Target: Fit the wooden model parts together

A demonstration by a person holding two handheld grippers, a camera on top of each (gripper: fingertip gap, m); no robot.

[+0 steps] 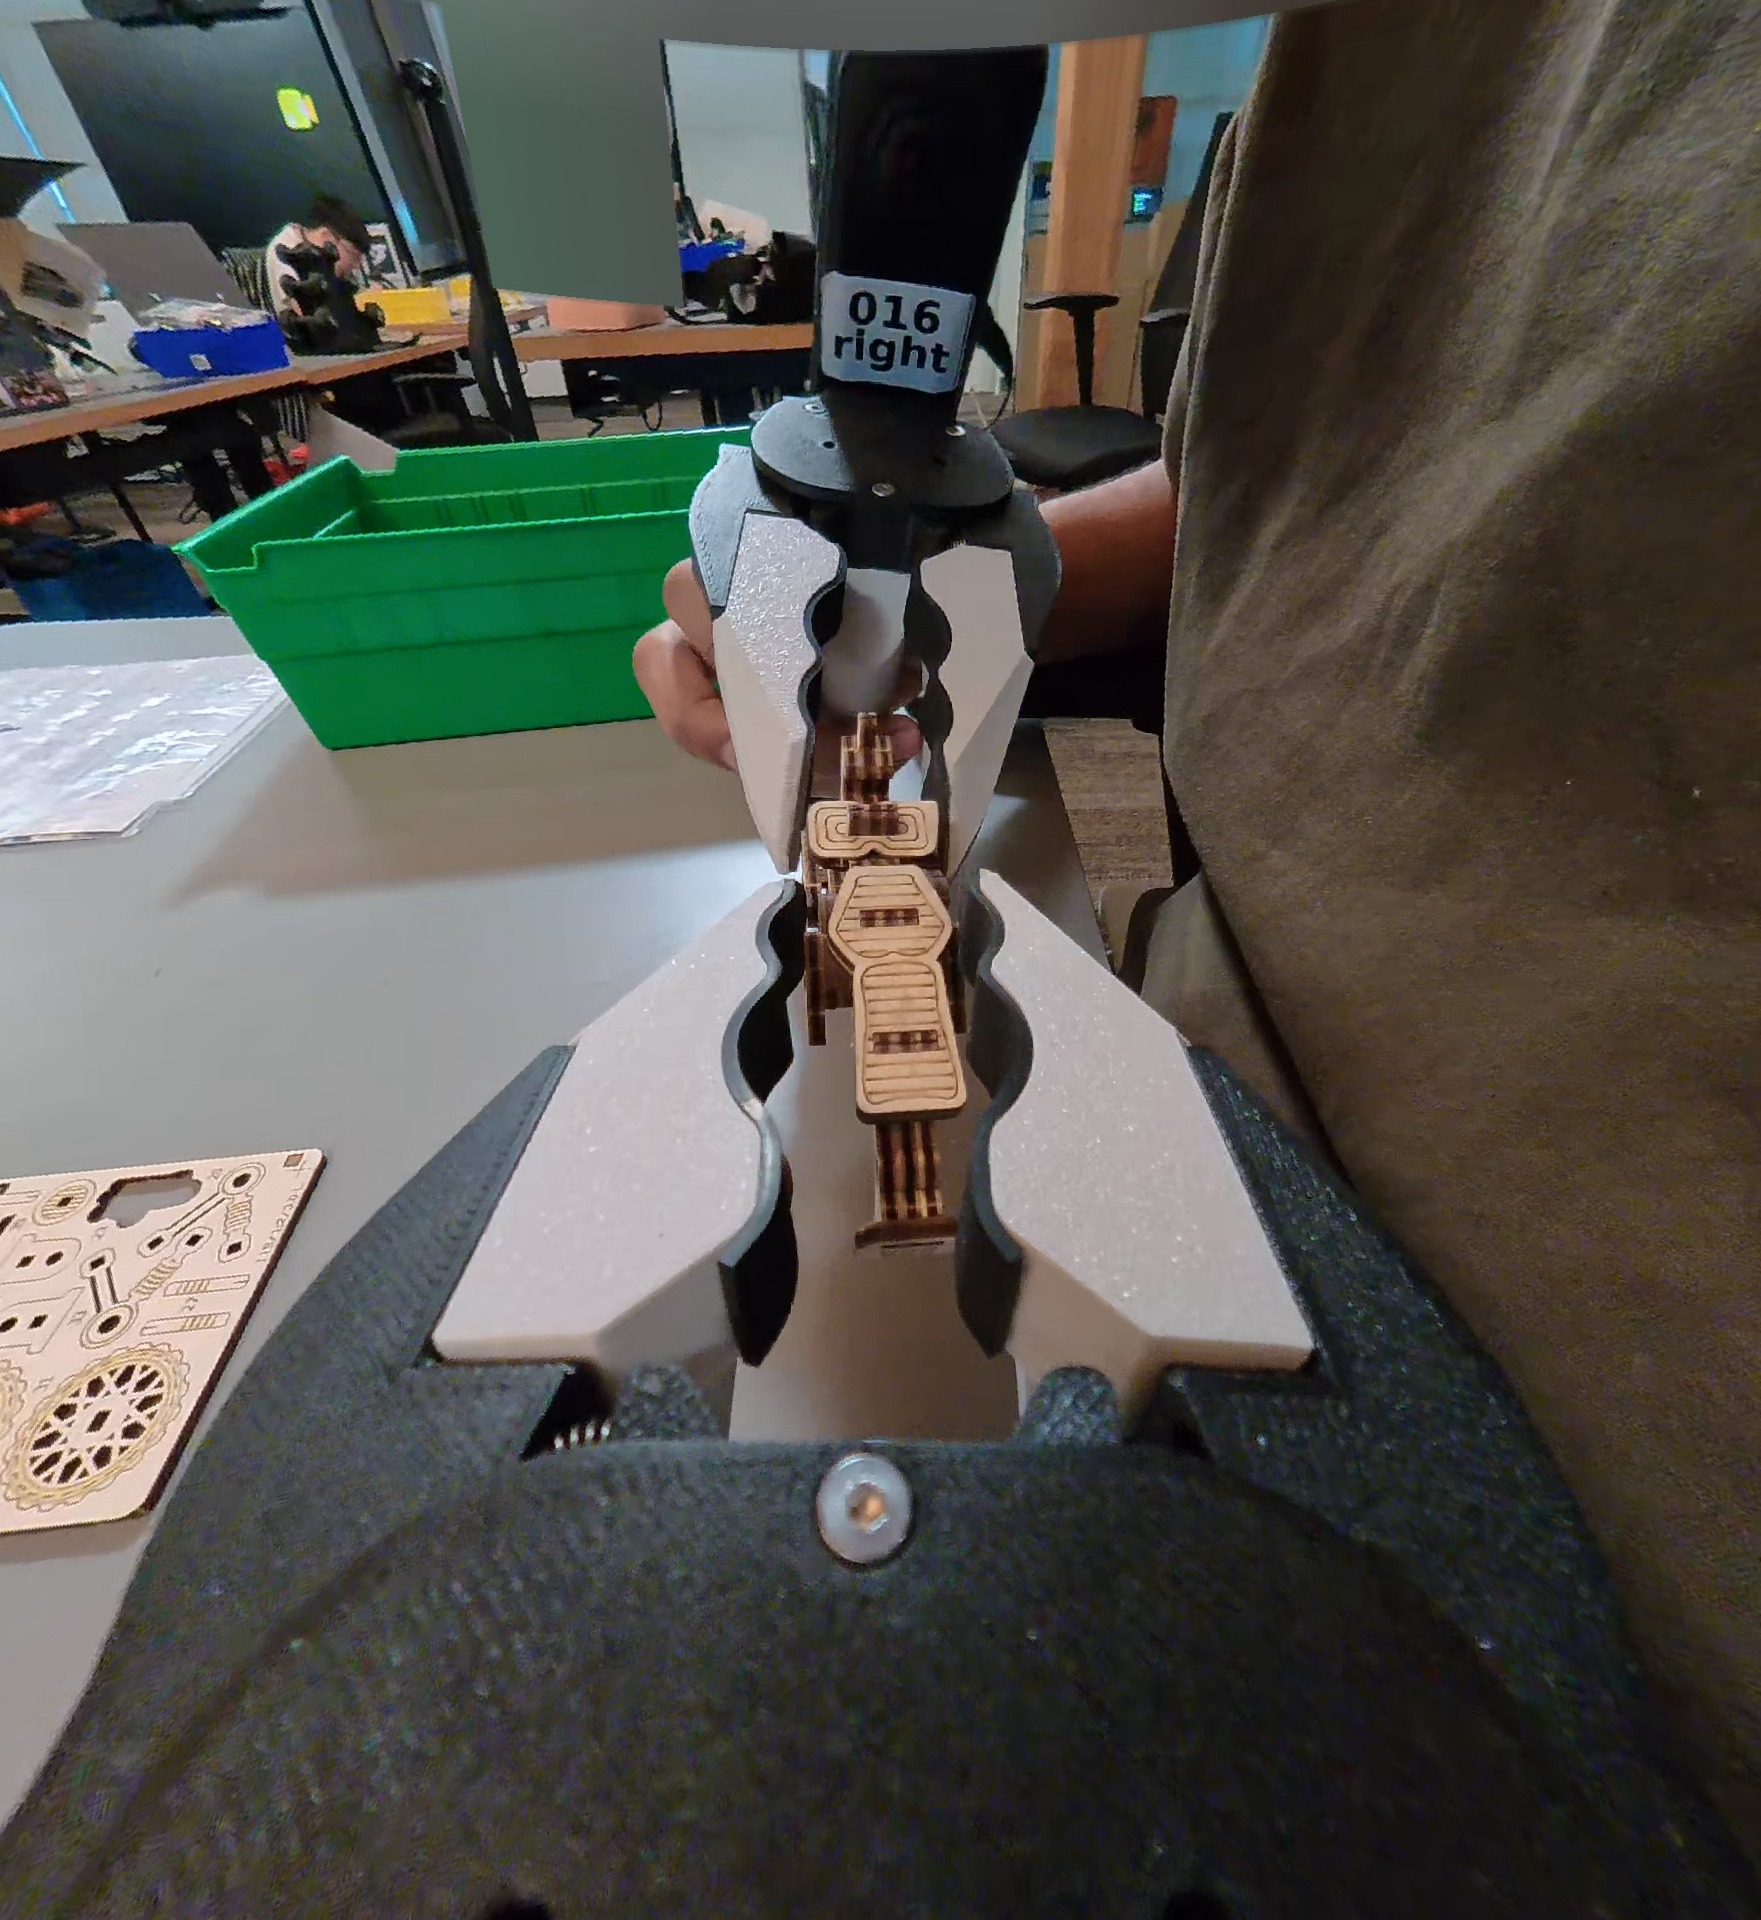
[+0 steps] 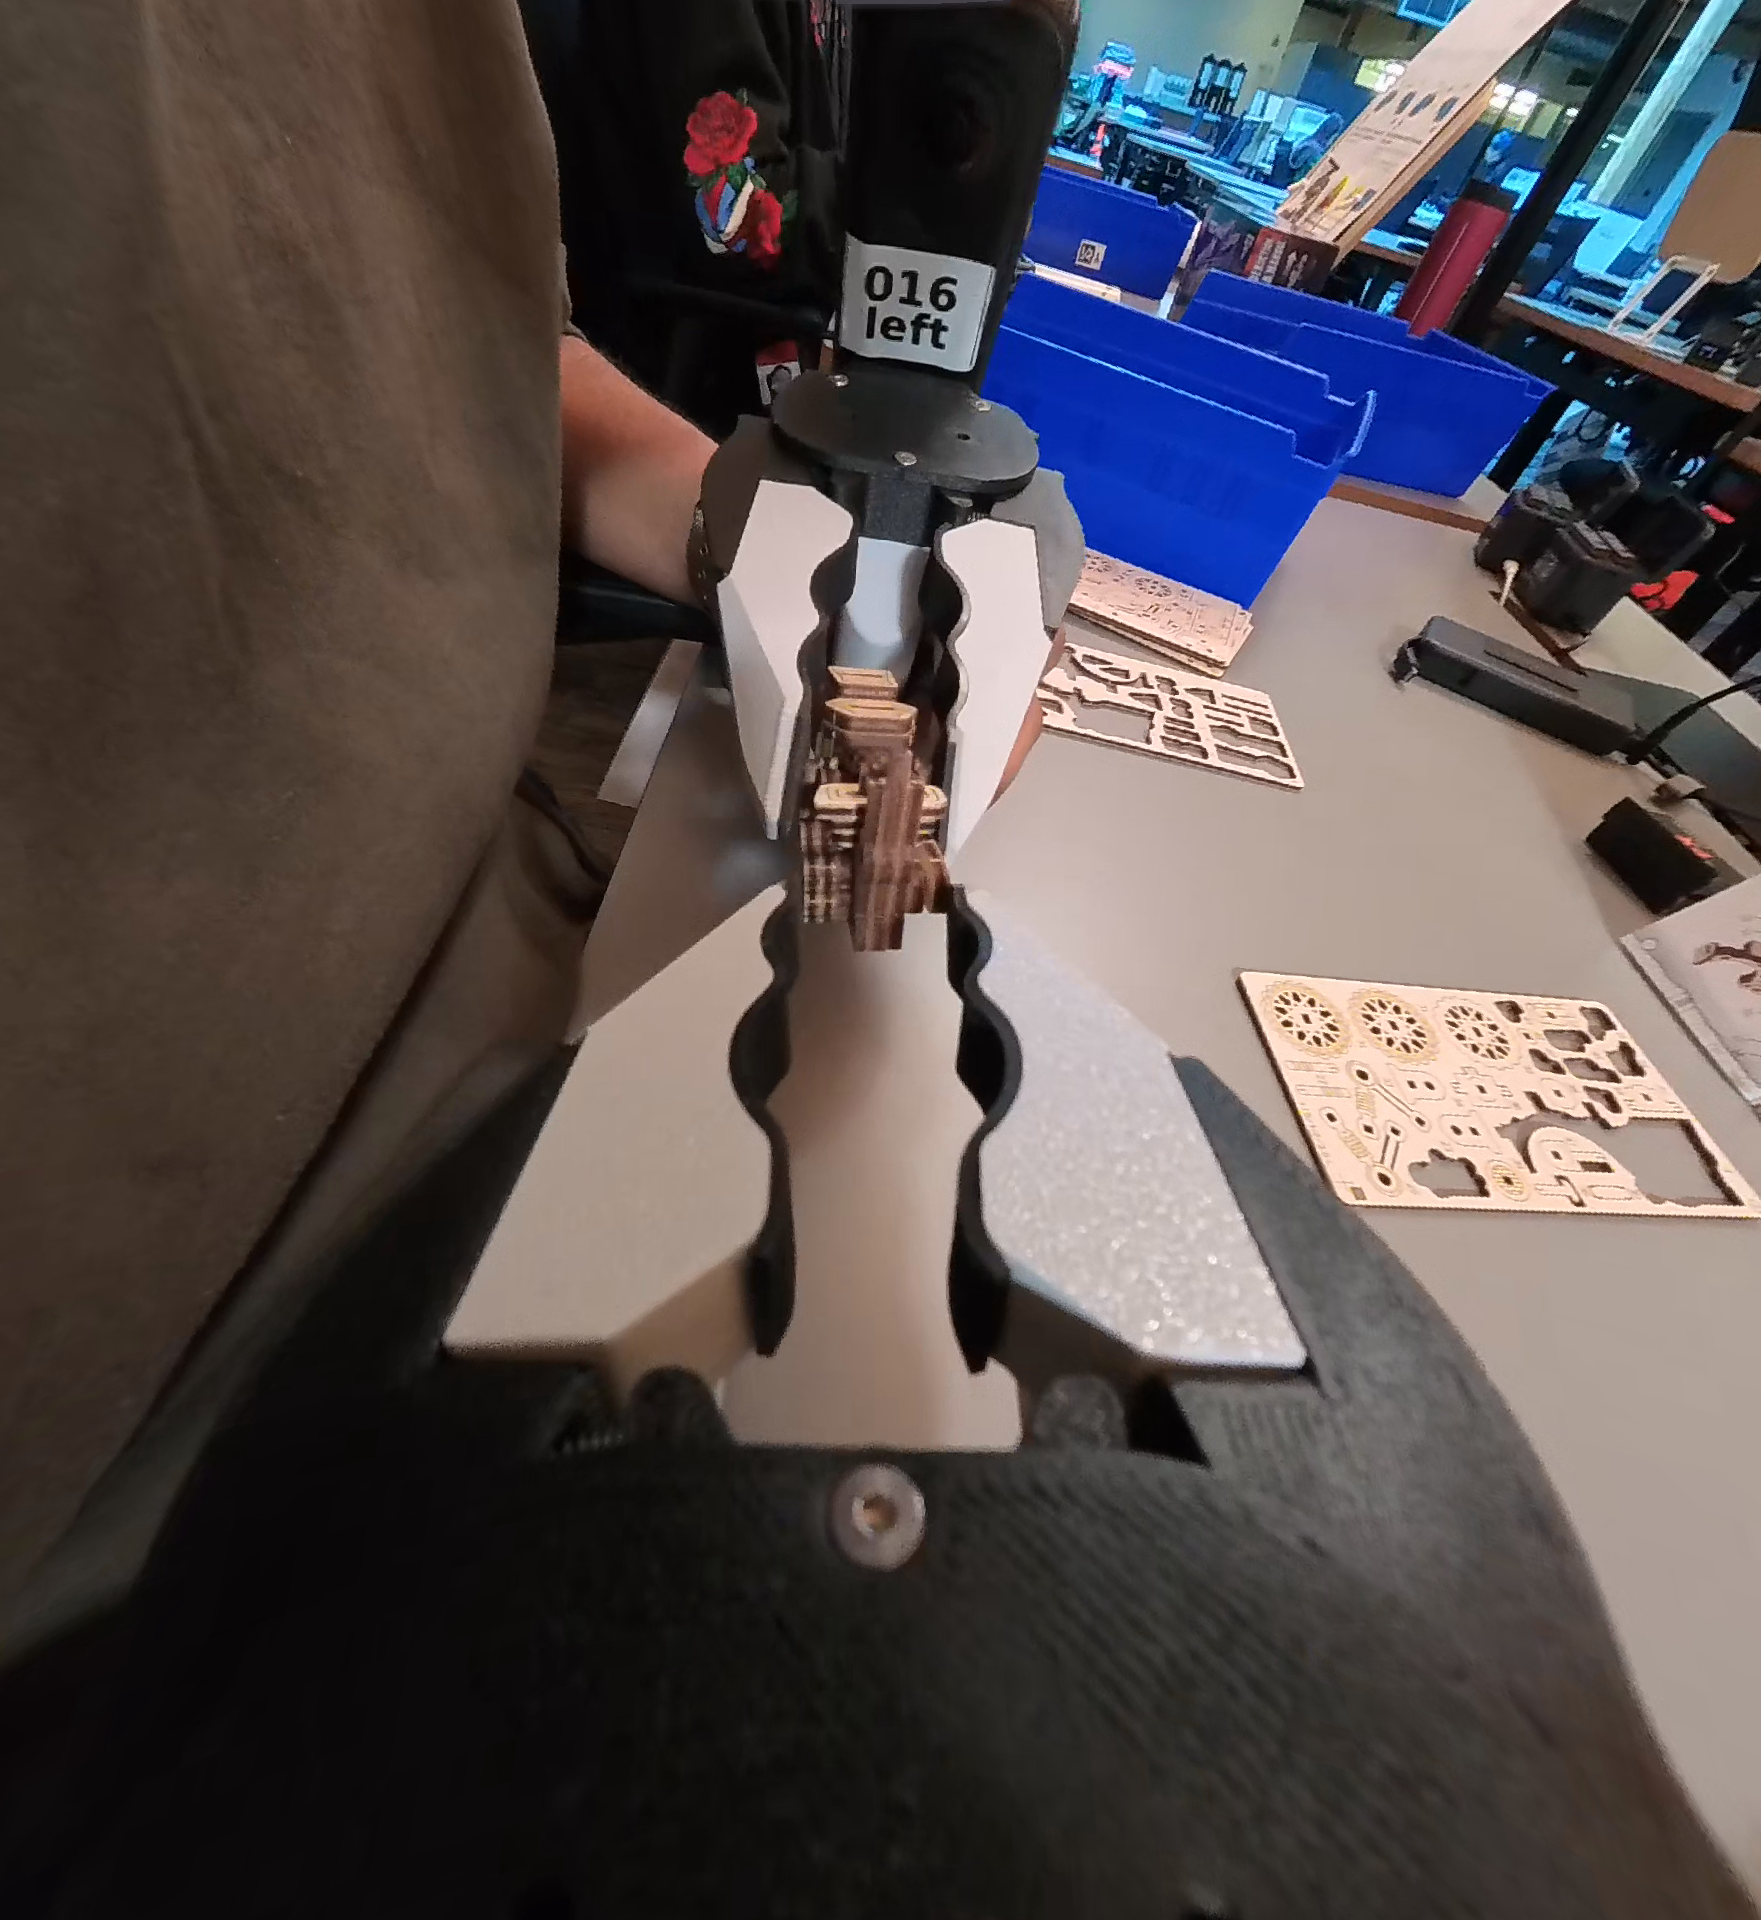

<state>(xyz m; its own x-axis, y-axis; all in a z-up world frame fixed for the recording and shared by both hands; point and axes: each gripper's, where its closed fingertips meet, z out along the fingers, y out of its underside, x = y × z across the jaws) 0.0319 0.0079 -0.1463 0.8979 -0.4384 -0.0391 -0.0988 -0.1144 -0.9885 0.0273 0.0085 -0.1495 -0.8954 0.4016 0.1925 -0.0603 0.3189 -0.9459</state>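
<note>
Holding a light, brittle laser-cut wooden model (image 1: 881, 997) above the table (image 1: 388, 935) edge, close to your torso, you've got both tools on it; left gripper (image 1: 881, 894) fingers are clamped on the near end, seat plates facing up; right gripper (image 1: 871, 831) fingers pinch the far end. Thin plywood tabs will snap if twisted, so grip the stacked layered core, not the plates; push straight. Part sheet (image 1: 76, 1340) lies left, untouched. Joint between the fingertips is hidden; model's underside isn't visible; the right-side contact is blurred.
</note>
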